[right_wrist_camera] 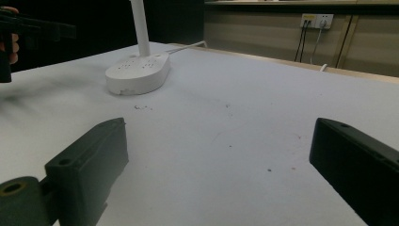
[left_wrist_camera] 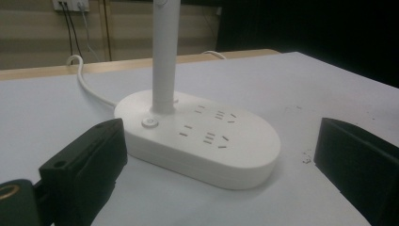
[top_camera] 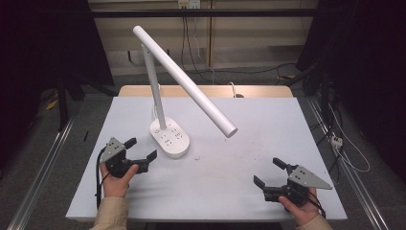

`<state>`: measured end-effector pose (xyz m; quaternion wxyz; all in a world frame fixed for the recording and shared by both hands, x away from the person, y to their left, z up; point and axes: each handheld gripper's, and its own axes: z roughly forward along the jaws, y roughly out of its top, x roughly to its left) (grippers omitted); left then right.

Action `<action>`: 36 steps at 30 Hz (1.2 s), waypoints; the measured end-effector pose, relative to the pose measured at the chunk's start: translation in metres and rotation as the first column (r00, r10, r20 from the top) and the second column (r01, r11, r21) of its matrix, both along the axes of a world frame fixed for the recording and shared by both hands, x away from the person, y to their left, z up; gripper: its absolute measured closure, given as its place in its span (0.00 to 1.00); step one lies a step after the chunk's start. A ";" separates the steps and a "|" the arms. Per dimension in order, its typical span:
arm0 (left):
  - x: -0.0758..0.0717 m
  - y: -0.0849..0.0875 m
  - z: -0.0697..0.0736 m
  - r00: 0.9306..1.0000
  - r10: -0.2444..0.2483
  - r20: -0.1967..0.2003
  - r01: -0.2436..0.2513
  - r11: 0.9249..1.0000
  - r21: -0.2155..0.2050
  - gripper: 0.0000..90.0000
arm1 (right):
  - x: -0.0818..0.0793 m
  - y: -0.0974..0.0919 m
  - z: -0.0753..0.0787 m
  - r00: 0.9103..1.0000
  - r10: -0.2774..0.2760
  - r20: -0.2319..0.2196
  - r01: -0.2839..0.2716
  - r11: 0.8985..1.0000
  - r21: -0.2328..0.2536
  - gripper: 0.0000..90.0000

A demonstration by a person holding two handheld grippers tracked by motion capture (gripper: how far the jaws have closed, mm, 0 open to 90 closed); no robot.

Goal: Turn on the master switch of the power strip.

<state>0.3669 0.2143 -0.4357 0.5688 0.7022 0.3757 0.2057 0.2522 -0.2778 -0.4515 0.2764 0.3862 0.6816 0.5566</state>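
White plastic, oval and flat, the lamp base (top_camera: 169,138) stands on the pale grey table top (top_camera: 239,167), toward the far left of it. Its upper face carries socket slots and a small round button (left_wrist_camera: 149,122) beside the foot of the stem. A white round stem (top_camera: 154,84) rises upright from the rear part of the base. From the top of the stem a long white tubular lamp head (top_camera: 184,81) slants down and to the right, its free end hanging above the table, to the right of the base and clear of the surface. A white cord (left_wrist_camera: 87,84) leaves the back of the base and runs toward the wooden far edge of the table.

The black two-jaw left gripper (top_camera: 142,148), held in the person's left hand (top_camera: 115,181), sits just to the left of the base, near but apart from it. Its jaws stand wide apart and hold nothing; in the left gripper view the base lies between and beyond them, untouched.

The black two-jaw right gripper (top_camera: 269,173), held in the person's right hand (top_camera: 299,211), lies well to the right of the base, near the front edge of the table. Its jaws are likewise spread and hold nothing, with bare table between them.

Small white crumbs (top_camera: 198,157) lie on the table just right of the base.
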 end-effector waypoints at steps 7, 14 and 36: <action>0.006 -0.002 0.000 1.000 0.014 -0.008 -0.014 1.000 -0.001 0.03 | 0.000 0.000 0.000 1.000 0.000 -0.001 0.000 1.000 0.000 0.05; 0.014 -0.006 0.000 1.000 0.017 -0.011 -0.017 1.000 0.014 0.03 | 0.000 0.000 0.000 1.000 0.003 -0.001 -0.003 1.000 -0.001 0.05; 0.033 -0.013 0.000 0.999 0.035 -0.038 -0.035 0.999 0.012 0.05 | 0.000 0.000 0.001 1.000 0.008 0.001 -0.008 1.000 -0.001 0.05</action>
